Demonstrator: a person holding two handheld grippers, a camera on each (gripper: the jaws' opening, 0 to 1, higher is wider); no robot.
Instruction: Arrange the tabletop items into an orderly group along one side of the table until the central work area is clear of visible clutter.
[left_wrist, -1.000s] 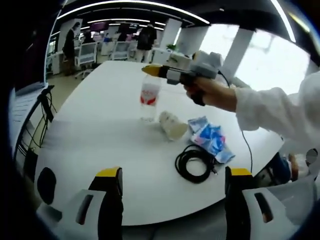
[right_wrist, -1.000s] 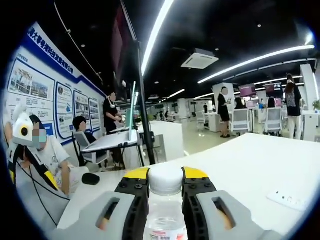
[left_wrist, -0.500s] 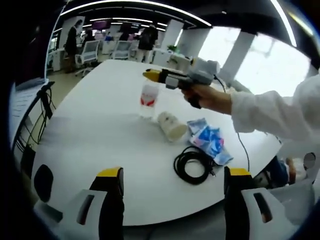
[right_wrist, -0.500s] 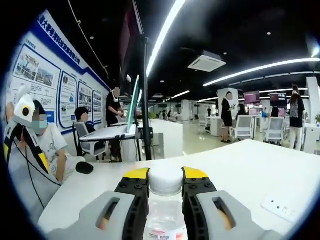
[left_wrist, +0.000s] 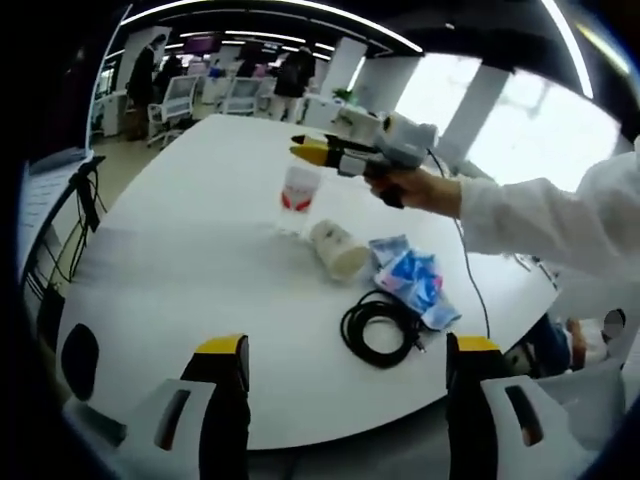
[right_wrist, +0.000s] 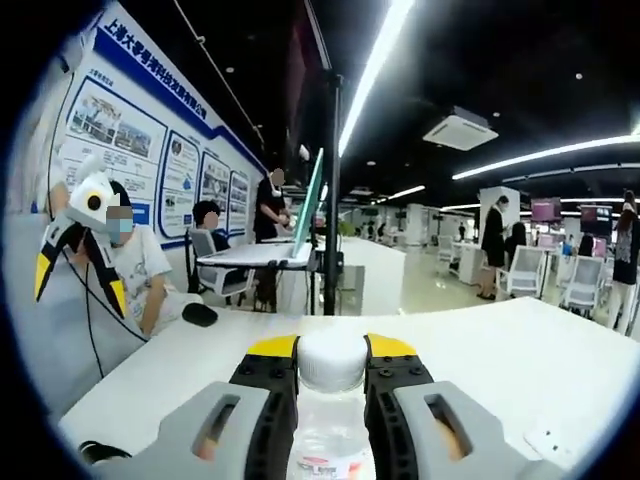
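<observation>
- The right gripper (right_wrist: 332, 372) has its jaws closed on the neck of the bottle (right_wrist: 330, 440), just under the white cap (right_wrist: 332, 358), which stands between the yellow jaw tips.
- In the left gripper view, the right gripper (left_wrist: 303, 150) is ahead and above, held by a hand (left_wrist: 415, 187) in a white sleeve, and the bottle (left_wrist: 298, 192) hangs under its tips, upright. I cannot tell if the bottle's base touches the table (left_wrist: 180, 260).
- The left gripper (left_wrist: 344, 350) is wide open and holds nothing; its two yellow-tipped jaws stand far apart over the near edge of the table.
- Ahead of the left gripper, between its jaws and the bottle, a coiled black cable (left_wrist: 378, 329) lies on the table.
- Just beyond the cable lies a blue and white packet (left_wrist: 413, 279), and beside it, toward the bottle, a pale cup (left_wrist: 336, 250) lies on its side.
- In the right gripper view, a small dark object (right_wrist: 200, 314) lies on the table to the left of the jaws, and the left gripper (right_wrist: 80, 240) shows further left.
- Behind the table there is an office with desks, chairs and some people.
</observation>
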